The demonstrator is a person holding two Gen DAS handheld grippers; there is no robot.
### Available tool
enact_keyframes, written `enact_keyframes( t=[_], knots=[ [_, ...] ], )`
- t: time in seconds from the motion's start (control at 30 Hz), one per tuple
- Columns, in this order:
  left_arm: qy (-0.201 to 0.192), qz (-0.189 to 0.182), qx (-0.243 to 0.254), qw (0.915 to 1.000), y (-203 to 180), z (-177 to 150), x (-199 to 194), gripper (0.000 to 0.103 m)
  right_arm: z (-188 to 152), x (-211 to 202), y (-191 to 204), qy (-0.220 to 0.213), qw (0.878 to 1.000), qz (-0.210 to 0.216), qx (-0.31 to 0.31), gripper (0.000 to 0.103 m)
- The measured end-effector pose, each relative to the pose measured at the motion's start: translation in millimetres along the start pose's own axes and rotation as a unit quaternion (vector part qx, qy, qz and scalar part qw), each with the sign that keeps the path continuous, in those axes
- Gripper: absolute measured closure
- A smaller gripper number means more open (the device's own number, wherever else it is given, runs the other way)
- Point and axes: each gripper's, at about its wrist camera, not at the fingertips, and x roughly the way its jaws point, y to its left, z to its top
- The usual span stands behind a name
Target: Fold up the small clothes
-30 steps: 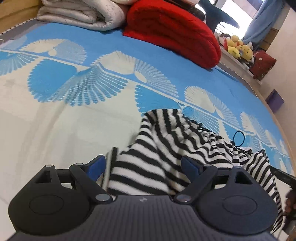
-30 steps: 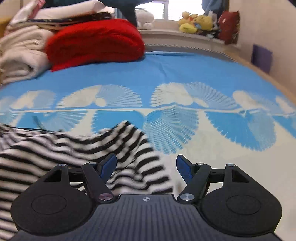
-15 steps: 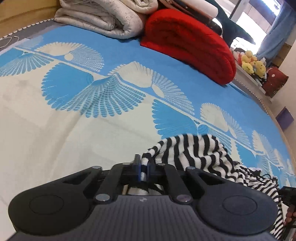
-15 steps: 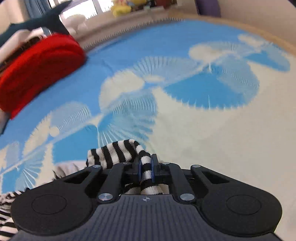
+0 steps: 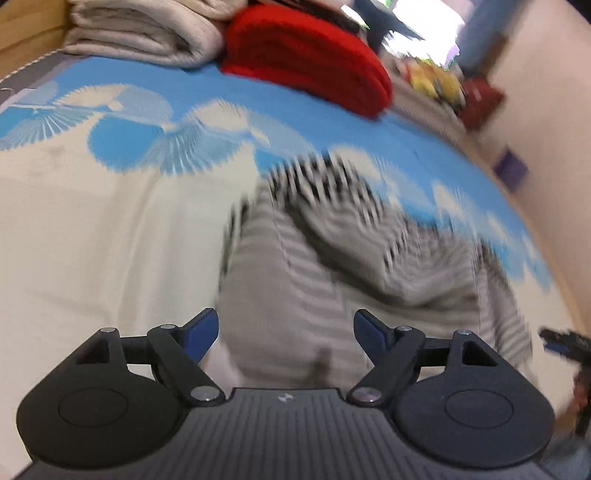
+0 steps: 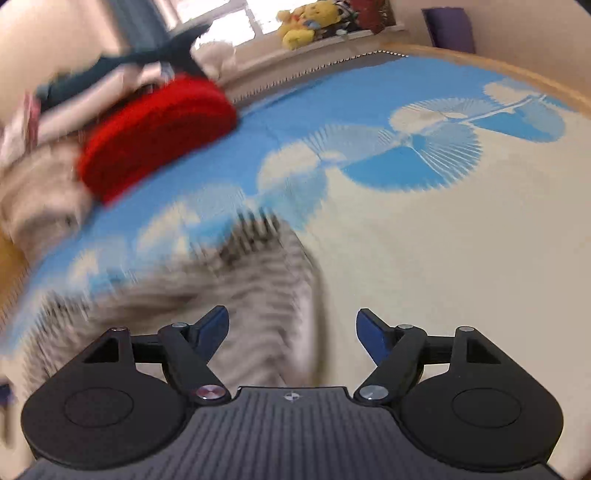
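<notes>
A black-and-white striped garment (image 5: 332, 258) lies on the blue-and-cream bed cover (image 5: 92, 240), blurred by motion. My left gripper (image 5: 286, 328) is open with its blue pads wide apart, just over the near edge of the garment, holding nothing. In the right wrist view the same garment (image 6: 236, 291) lies at the lower left. My right gripper (image 6: 291, 328) is open and empty, with the garment's right edge between its left pad and the middle. The other gripper (image 5: 565, 343) shows at the far right edge of the left wrist view.
A folded red blanket (image 5: 310, 59) and folded cream blankets (image 5: 144, 33) lie at the far end of the bed. Plush toys (image 6: 310, 22) sit on a sill by the window. A wooden bed edge (image 6: 517, 74) runs along the right.
Half a second ago both grippers were shut on the striped garment. Now both are open and the garment lies released on the bed, and both views blur from motion.
</notes>
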Motion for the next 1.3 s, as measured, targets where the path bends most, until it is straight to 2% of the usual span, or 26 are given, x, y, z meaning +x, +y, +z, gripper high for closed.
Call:
enact_keyframes(
  t=[0.07, 0.13, 0.2, 0.27, 0.3, 0.33, 0.4, 0.43, 0.53, 0.6, 0.67, 0.7, 0.73, 0.9, 0.93, 0.97, 1.0, 1.03, 1.17, 1.27, 1.3],
  knots=[
    [0.011, 0.006, 0.032, 0.9994, -4, -25, 0, 0.019, -20, 1, 5, 0.042, 0.998, -0.009, -0.035, 0.027],
    [0.022, 0.029, 0.069, 0.9970, -10, -40, 8, 0.019, -26, -4, 15, 0.024, 0.997, 0.022, -0.070, 0.029],
    [0.025, 0.049, 0.095, 0.9940, -14, -45, 16, 0.019, -31, 0, 26, 0.012, 0.994, 0.015, -0.107, 0.030],
    [0.014, 0.046, 0.101, 0.9937, -14, -47, 20, 0.020, -34, 9, 36, 0.019, 0.991, 0.006, -0.135, 0.032],
    [0.008, 0.041, 0.100, 0.9941, -14, -47, 20, 0.024, -35, 13, 38, 0.024, 0.990, 0.010, -0.142, 0.035],
    [-0.002, 0.036, 0.099, 0.9944, -14, -47, 20, 0.033, -35, 15, 40, 0.029, 0.988, 0.016, -0.150, 0.042],
    [-0.017, 0.027, 0.104, 0.9941, -16, -45, 20, 0.047, -36, 16, 46, 0.024, 0.985, 0.023, -0.166, 0.048],
    [-0.023, 0.022, 0.111, 0.9933, -17, -45, 21, 0.050, -36, 16, 49, 0.021, 0.985, 0.026, -0.172, 0.055],
    [-0.018, 0.039, 0.129, 0.9908, -25, -42, 27, 0.049, -37, 16, 50, 0.017, 0.984, 0.029, -0.175, 0.059],
    [-0.006, 0.044, 0.117, 0.9921, -22, -41, 27, 0.047, -36, 17, 47, 0.020, 0.985, 0.030, -0.168, 0.059],
    [-0.007, 0.036, 0.103, 0.9940, -18, -41, 21, 0.034, -34, 17, 44, 0.021, 0.987, 0.031, -0.156, 0.057],
    [-0.011, 0.038, 0.100, 0.9942, -15, -42, 18, 0.023, -34, 17, 43, 0.022, 0.987, 0.032, -0.153, 0.056],
    [-0.016, 0.043, 0.099, 0.9940, -13, -44, 16, 0.019, -34, 16, 42, 0.022, 0.988, 0.033, -0.152, 0.056],
    [0.000, 0.056, 0.085, 0.9948, -5, -38, 30, 0.020, -37, 21, 51, 0.029, 0.985, 0.031, -0.165, 0.052],
    [0.000, 0.055, 0.084, 0.9950, -7, -37, 33, 0.023, -38, 23, 53, 0.032, 0.985, 0.029, -0.168, 0.052],
    [-0.003, 0.050, 0.086, 0.9950, -9, -36, 35, 0.031, -39, 24, 54, 0.033, 0.984, 0.027, -0.171, 0.055],
    [-0.005, 0.042, 0.094, 0.9947, -12, -35, 36, 0.068, -39, 24, 55, 0.032, 0.984, 0.026, -0.174, 0.073],
    [-0.001, 0.035, 0.105, 0.9939, -16, -35, 38, 0.089, -39, 24, 57, 0.032, 0.984, 0.025, -0.176, 0.084],
    [-0.012, 0.051, 0.124, 0.9909, -21, -38, 29, 0.092, -37, 11, 53, 0.005, 0.986, 0.018, -0.165, 0.092],
    [-0.033, 0.048, 0.108, 0.9925, -7, -38, 10, 0.093, -27, -8, 31, -0.029, 0.994, 0.019, -0.106, 0.094],
    [-0.036, 0.049, 0.108, 0.9923, -3, -38, 6, 0.097, -24, -12, 24, -0.034, 0.996, 0.027, -0.084, 0.095]
  ],
)
